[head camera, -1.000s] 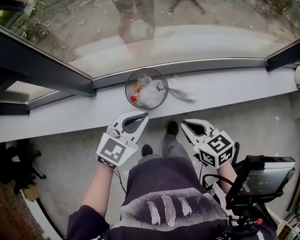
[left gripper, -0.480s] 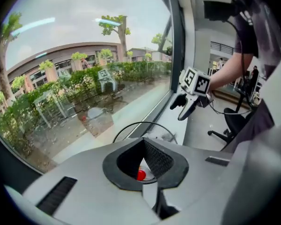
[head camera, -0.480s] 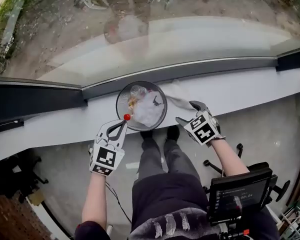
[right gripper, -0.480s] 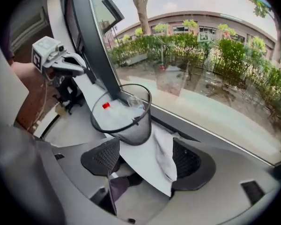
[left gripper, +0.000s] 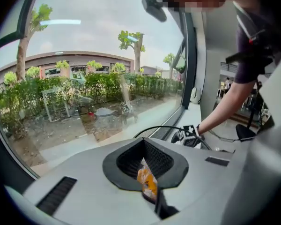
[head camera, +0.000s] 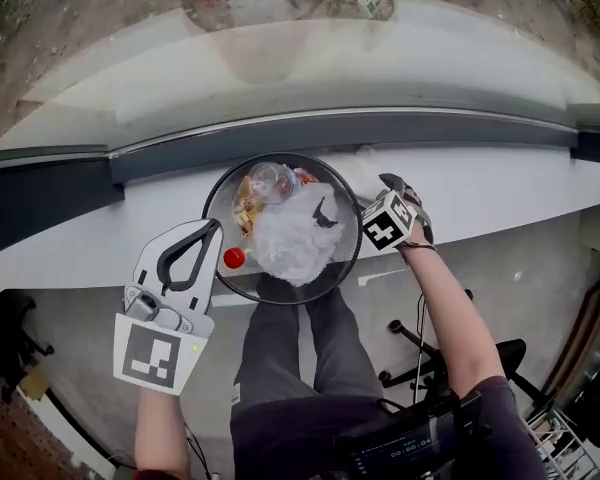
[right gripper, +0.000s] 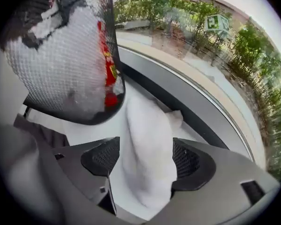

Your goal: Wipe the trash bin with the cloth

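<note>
A black mesh trash bin (head camera: 280, 283) stands on the white sill (head camera: 500, 183), holding a white bag, a clear bottle and a red-capped item. My left gripper (head camera: 214, 228) is shut, its tips at the bin's left rim; in the left gripper view (left gripper: 145, 149) an orange wrapper shows through the closed jaws. A white cloth (head camera: 355, 168) lies on the sill right of the bin. My right gripper (head camera: 385, 190) stands open over it. In the right gripper view (right gripper: 145, 158) the cloth (right gripper: 145, 139) runs between the wide jaws, with the bin (right gripper: 61, 69) at upper left.
Window glass and a dark frame (head camera: 330, 133) run just behind the sill. Below are the person's legs, a chair base (head camera: 420, 353) on the floor, and a screen (head camera: 410, 453) at the bottom edge.
Both grippers moved forward from in front of the body to the bin. The left now sits at the bin's left rim. The right reached the cloth, which now lies between its jaws.
</note>
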### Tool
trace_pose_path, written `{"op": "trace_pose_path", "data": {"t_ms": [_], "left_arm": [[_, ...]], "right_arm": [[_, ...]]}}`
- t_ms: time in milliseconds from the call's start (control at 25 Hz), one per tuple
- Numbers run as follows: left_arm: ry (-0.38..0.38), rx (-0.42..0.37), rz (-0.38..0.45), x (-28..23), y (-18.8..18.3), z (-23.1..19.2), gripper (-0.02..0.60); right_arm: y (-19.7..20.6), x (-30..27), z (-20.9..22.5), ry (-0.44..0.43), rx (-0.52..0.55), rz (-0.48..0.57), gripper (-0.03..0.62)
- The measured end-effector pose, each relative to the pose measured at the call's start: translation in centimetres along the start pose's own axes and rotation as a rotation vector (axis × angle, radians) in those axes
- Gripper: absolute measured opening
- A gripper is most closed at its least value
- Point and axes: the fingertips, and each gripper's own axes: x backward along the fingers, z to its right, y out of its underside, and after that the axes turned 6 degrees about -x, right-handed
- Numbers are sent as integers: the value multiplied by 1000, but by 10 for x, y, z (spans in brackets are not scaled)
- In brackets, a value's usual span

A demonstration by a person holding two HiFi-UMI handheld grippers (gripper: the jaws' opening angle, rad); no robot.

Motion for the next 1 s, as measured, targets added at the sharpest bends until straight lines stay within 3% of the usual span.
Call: {"op": "trace_pose_path", "data": {"t_ms": [80,200,240,280,320,360,480,680,800,920,1000], "left_arm": [[26,25,19,7,1,-1,-5],[31,-39,17,6,8,-11,0],[30,-48,14,3,11,-14,2],[29,-51,15,0,13,-17,2],[26,-55,18,-3,13,-20,2],[22,-65,19,-6,13,-23,4],[24,-90,0,-14,13,-27,57],[63,-7,-41,-24,20,-26,83],[87,24,-61,-32,33,-29,83],[137,42,-66,-42,51,-29,91],[161,107,-50,-45,54,-28,94]], "right_arm": [[10,-17,5,25,6,-47,330],[24,-31,13,54,32,-94,328],[26,-33,13,57,53,-102,260],[27,-33,11,54,66,-106,142],[27,-32,8,49,63,-105,86],[26,-28,6,41,48,-94,72],[12,6,2,-27,-39,21,63],[-55,116,6,-323,-319,393,62],[-93,155,18,-371,-365,558,62],[-112,156,20,-391,-390,576,63],[-111,148,9,-389,-337,528,63]]}}
